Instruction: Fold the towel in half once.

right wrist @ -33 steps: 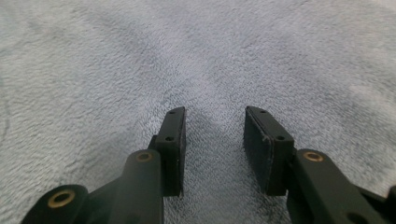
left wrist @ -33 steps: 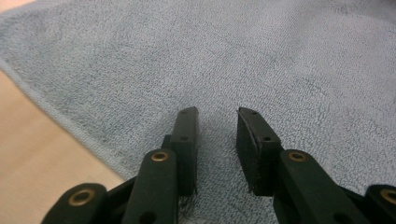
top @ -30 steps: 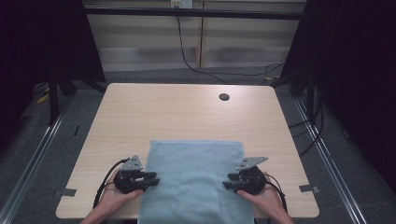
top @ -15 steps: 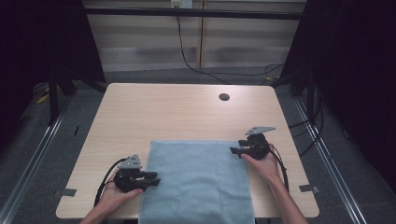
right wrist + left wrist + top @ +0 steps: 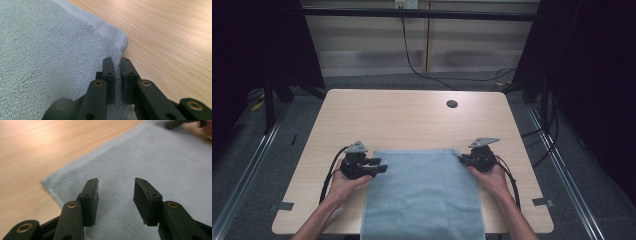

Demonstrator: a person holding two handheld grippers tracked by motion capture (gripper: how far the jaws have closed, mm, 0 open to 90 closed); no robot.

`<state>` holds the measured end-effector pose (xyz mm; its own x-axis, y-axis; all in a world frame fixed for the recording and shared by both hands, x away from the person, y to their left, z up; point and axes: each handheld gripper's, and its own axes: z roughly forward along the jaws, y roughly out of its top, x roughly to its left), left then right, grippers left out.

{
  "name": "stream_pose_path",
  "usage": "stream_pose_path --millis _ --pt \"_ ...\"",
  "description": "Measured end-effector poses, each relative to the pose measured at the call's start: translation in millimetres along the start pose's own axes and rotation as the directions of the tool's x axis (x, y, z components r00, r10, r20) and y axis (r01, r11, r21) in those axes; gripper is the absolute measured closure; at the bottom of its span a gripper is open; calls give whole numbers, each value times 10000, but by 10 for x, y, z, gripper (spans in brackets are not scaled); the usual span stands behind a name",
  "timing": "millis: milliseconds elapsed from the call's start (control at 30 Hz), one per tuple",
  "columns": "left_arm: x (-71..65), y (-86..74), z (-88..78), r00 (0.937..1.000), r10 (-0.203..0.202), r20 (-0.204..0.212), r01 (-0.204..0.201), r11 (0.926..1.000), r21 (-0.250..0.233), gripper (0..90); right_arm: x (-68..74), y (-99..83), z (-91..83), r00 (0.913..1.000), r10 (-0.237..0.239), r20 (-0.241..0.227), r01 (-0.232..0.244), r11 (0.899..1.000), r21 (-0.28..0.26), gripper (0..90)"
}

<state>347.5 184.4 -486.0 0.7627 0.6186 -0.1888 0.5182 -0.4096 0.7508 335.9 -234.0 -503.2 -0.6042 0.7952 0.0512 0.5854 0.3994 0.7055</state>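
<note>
A light blue towel lies flat on the wooden table, and its near end hangs over the front edge. My left gripper hovers at the towel's far left corner. In the left gripper view its jaws have just been opening and stand apart over the towel, gripping nothing. My right gripper is at the far right corner. In the right gripper view its jaws have just been closing and now pinch the towel's edge.
A round cable hole sits in the tabletop at the back right. Bare wood stretches beyond the towel. Dark frames stand at both sides, and cables run along the floor behind the table.
Both hands moved away from me along the towel's sides to its far corners, the right first, then the left. The right jaws closed on the towel's corner; the left jaws opened.
</note>
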Motion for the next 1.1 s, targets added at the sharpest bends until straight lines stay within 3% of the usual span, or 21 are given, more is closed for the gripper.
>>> stream_pose_path --millis 67,167,233,267,367,567,767,900,1100 --pt "84 38 47 9991 -419 55 420 9990 -163 530 -2 -6 -4 9999 149 -49 -149 9999 2 849" --pt "172 67 89 9980 -574 -259 564 9977 -367 501 -8 -24 -6 9993 252 -272 -255 9996 -103 852" --pt "236 30 125 9963 -687 -511 679 9975 -176 483 22 -28 -3 9990 219 -377 -225 9996 -148 852" --pt "258 15 132 9960 -658 -604 661 9978 29 468 35 -26 -5 9993 135 -355 -139 9998 -120 852" --pt "342 -41 128 9933 -748 -881 754 9971 32 450 57 -26 -3 9990 83 -447 -89 9999 -126 851" --pt "349 -62 138 9952 -542 -812 550 9985 79 446 54 -29 -2 9987 107 -491 -115 9998 -154 851" --pt "284 -63 164 9994 33 -356 -27 9998 186 560 58 -37 0 9986 152 -516 -164 9996 -228 850" --pt "257 -74 189 10000 -13 -3 13 9999 148 811 56 -45 4 9968 316 -735 -338 9990 -295 851" --pt "262 -99 167 9990 -299 329 299 9995 31 833 31 -37 -4 9917 684 -1091 -737 9963 -449 861"
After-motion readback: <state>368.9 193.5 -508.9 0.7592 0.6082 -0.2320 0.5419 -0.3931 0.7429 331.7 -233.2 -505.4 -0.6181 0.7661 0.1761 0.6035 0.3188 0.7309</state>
